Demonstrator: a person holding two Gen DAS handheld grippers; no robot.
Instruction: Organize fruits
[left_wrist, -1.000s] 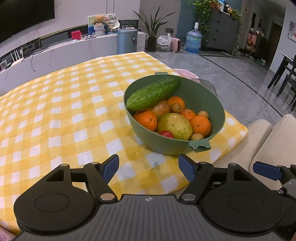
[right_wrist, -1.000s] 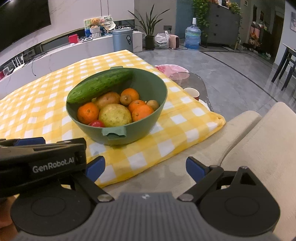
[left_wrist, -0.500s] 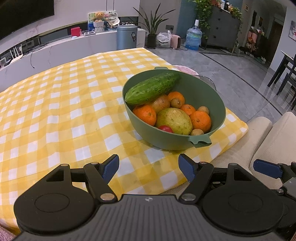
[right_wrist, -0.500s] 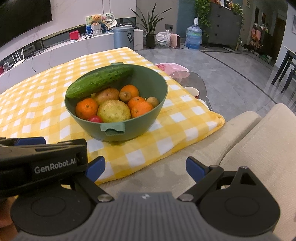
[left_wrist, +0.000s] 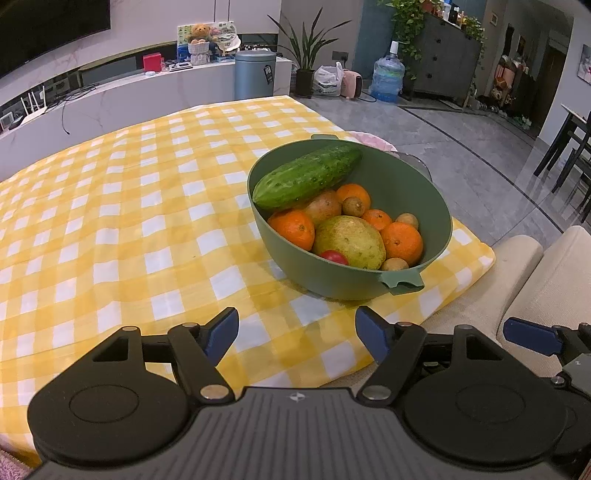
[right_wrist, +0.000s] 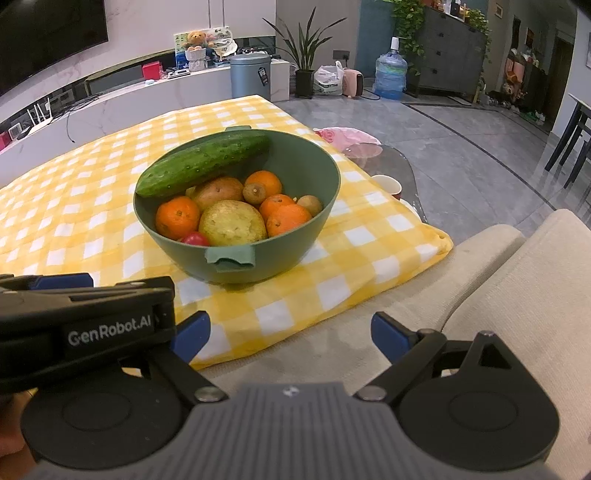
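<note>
Left wrist view: green bowl (left_wrist: 436, 236) on checked cloth (left_wrist: 129, 221) holds cucumber (left_wrist: 306, 177), oranges, all produce; left gripper (left_wrist: 297, 334) and right gripper (right_wrist: 291, 334) spread wide, empty, short of it; either sorting-out or just-filled.

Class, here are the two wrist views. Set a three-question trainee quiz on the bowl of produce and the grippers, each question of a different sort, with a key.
1. True or false: the cucumber lies flat on the tablecloth beside the bowl.
2. The small red fruit sits: A) against the bowl's near wall, B) at the bowl's far rim, C) on the sofa.
3. Fill in: the left gripper and right gripper are both ____.

Key: 1 false, it rests in the bowl, propped on the other produce and the rim; 2 A; 3 open, holding nothing.
</note>
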